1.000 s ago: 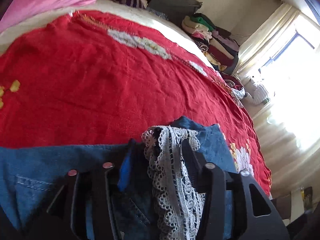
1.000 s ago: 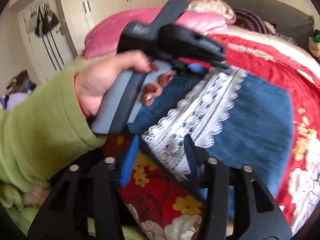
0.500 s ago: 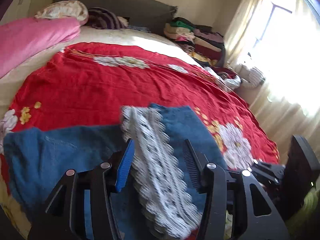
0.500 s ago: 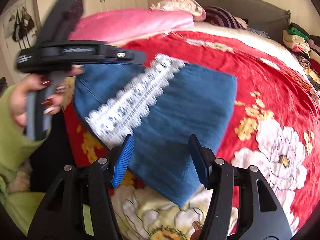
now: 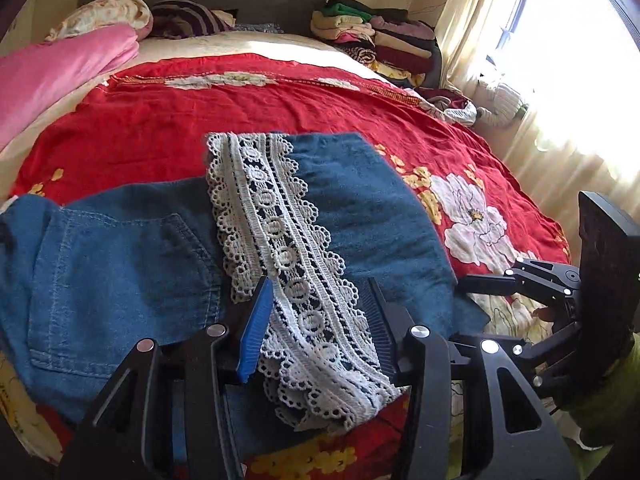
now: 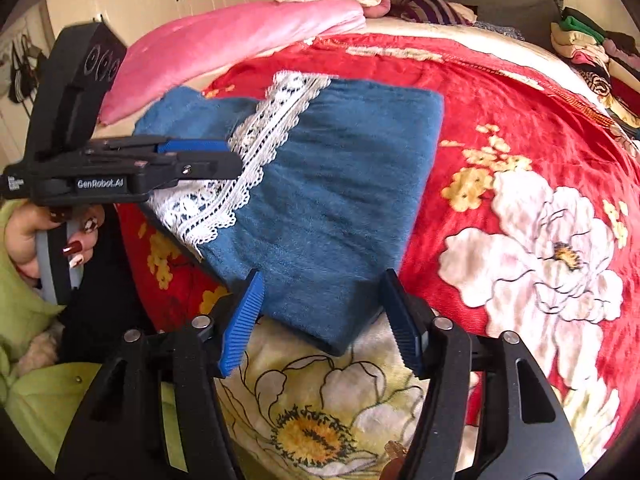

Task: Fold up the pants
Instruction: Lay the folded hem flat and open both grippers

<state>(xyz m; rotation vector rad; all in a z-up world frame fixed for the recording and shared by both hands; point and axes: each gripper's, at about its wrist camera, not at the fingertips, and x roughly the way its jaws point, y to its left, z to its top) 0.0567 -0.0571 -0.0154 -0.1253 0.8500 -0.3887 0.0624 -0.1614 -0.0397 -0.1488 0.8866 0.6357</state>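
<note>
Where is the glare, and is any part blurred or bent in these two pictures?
Left wrist view: the window is blown out white; the bed edge curves from the fisheye; the lace is sharp. Right wrist view: even light, no glare; the pants are sharp.

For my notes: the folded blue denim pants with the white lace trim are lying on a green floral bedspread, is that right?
Not quite: the bedspread is red with floral print, not green, as the right wrist view shows. The folded blue denim pants with the white lace trim do lie on it.
</note>
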